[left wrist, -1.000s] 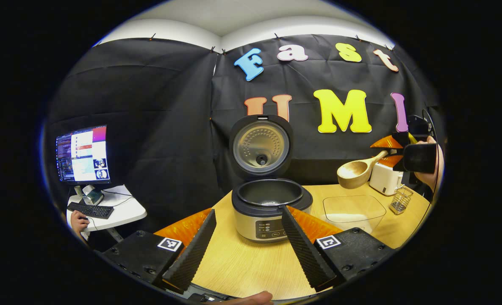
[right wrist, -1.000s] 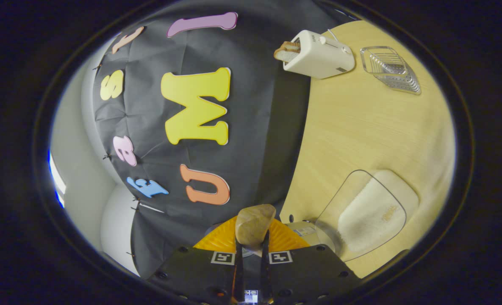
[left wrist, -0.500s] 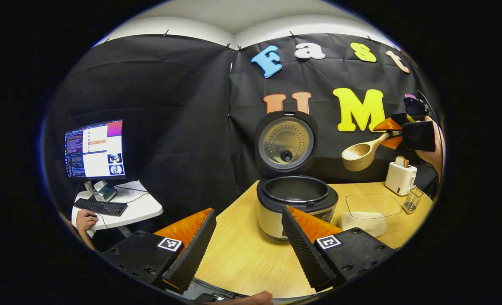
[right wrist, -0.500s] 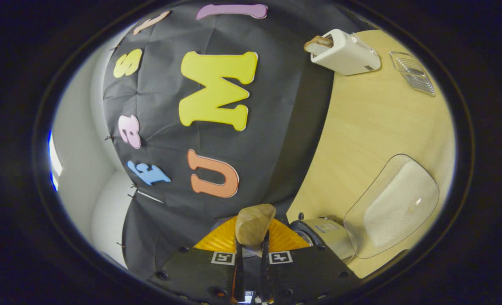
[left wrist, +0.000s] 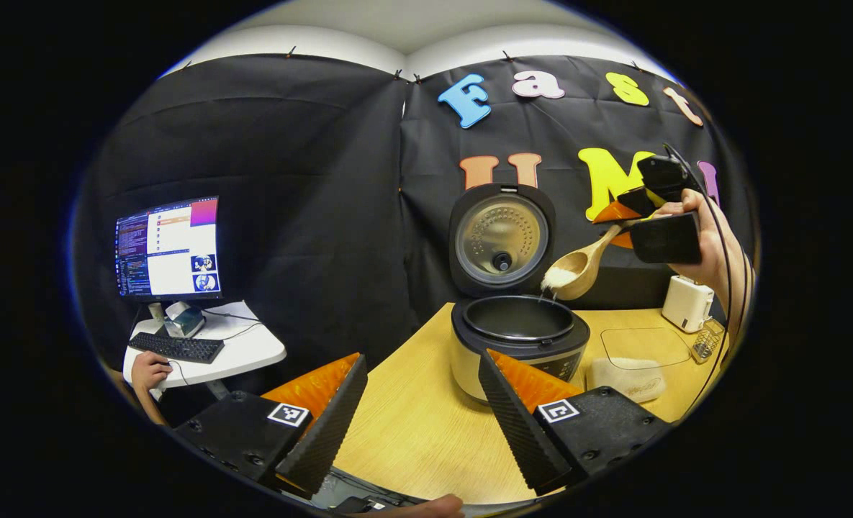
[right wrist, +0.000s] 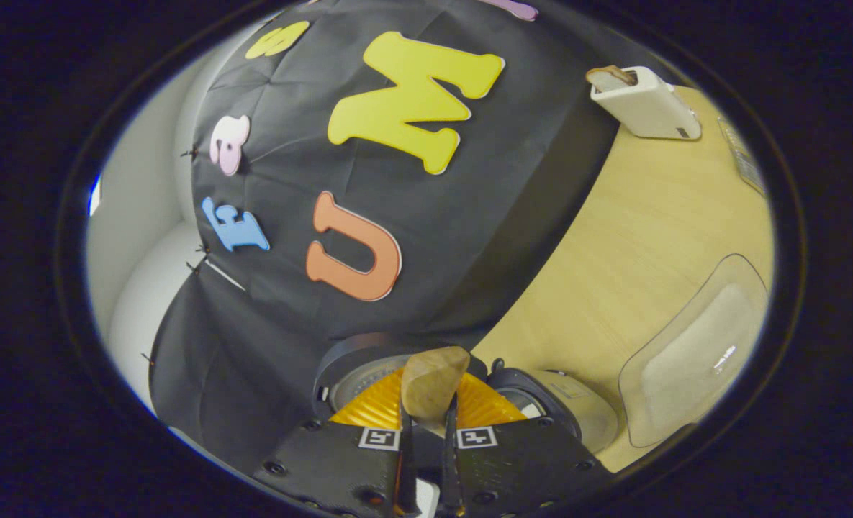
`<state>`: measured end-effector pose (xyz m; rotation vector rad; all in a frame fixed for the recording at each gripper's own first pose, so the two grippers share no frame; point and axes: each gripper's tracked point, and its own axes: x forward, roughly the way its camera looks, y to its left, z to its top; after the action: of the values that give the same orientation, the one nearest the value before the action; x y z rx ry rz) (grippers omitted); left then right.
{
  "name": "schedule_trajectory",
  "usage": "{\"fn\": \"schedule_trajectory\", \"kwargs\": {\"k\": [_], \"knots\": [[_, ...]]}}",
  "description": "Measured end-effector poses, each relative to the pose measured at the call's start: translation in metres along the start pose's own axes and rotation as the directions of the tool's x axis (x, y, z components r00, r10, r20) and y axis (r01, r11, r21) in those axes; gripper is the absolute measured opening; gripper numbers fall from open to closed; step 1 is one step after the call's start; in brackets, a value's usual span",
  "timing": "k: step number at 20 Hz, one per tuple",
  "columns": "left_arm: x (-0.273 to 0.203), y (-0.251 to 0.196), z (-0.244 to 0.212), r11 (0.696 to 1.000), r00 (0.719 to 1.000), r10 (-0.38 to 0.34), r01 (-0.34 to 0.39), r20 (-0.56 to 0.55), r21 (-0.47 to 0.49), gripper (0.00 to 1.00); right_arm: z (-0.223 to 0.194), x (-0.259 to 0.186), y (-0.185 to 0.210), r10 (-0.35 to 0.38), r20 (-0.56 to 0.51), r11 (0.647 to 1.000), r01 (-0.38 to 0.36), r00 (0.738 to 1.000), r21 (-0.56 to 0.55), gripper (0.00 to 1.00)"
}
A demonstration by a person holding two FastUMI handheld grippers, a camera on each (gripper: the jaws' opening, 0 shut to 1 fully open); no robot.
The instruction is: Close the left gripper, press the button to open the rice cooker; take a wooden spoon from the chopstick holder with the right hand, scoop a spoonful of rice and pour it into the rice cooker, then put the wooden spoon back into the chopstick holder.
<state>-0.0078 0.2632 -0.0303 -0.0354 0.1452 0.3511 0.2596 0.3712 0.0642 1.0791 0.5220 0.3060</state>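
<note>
Pour step: right claw (left wrist: 624, 219) clamped on wooden spoon (left wrist: 577, 270), tipping rice into open rice cooker (left wrist: 518, 338). Left claw (left wrist: 419, 417) apart, idle. Next: return spoon to chopstick holder (left wrist: 705, 344).

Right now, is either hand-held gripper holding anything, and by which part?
The right hand-held gripper grips the light wooden spoon by its handle end. The left hand-held gripper is open, holding nothing.

Pot mouth open from above; raised lid blocks the back.
Your way into the rice cooker (left wrist: 518, 338) runs over its front and right rim, where the wooden spoon (left wrist: 577, 267) hangs. The upright lid (left wrist: 502, 239) walls off the rear. Bare tabletop (left wrist: 412, 424) lies before it; clear bowl (left wrist: 638, 352), toaster (left wrist: 687, 302) and wire holder (left wrist: 705, 344) crowd the right.
</note>
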Motion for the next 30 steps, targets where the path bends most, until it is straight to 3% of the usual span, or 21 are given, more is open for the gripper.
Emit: {"fn": "schedule_trajectory", "kwargs": {"k": [9,14,18,23,26,30], "knots": [[-0.002,-0.003,0.003,1.0,1.0,-0.017,0.016,0.003,0.012,0.99,-0.024,0.029,0.014,-0.05,0.01,0.956,0.051,0.999,-0.289,0.12],[-0.001,0.003,0.002,1.0,1.0,0.001,-0.001,0.001,0.01,0.99,-0.038,0.036,0.019,-0.059,0.01,0.887,0.057,0.998,-0.459,0.14],[-0.001,0.0,0.002,1.0,1.0,-0.003,0.003,-0.001,0.011,0.99,-0.045,0.039,0.036,-0.022,0.026,0.767,0.034,0.999,-0.641,0.14],[-0.001,0.0,0.003,1.0,1.0,-0.011,0.011,0.006,0.009,0.99,-0.072,0.042,0.053,0.007,0.008,0.558,0.003,1.0,-0.83,0.12],[-0.003,-0.002,0.005,1.0,1.0,-0.01,0.01,0.006,0.011,0.99,-0.084,0.046,0.052,0.008,-0.002,0.475,-0.006,1.0,-0.88,0.14],[-0.003,-0.008,0.007,1.0,1.0,-0.025,0.025,0.01,0.013,0.99,-0.094,0.049,0.056,0.0,0.027,0.331,0.026,1.0,-0.943,0.13]]}}
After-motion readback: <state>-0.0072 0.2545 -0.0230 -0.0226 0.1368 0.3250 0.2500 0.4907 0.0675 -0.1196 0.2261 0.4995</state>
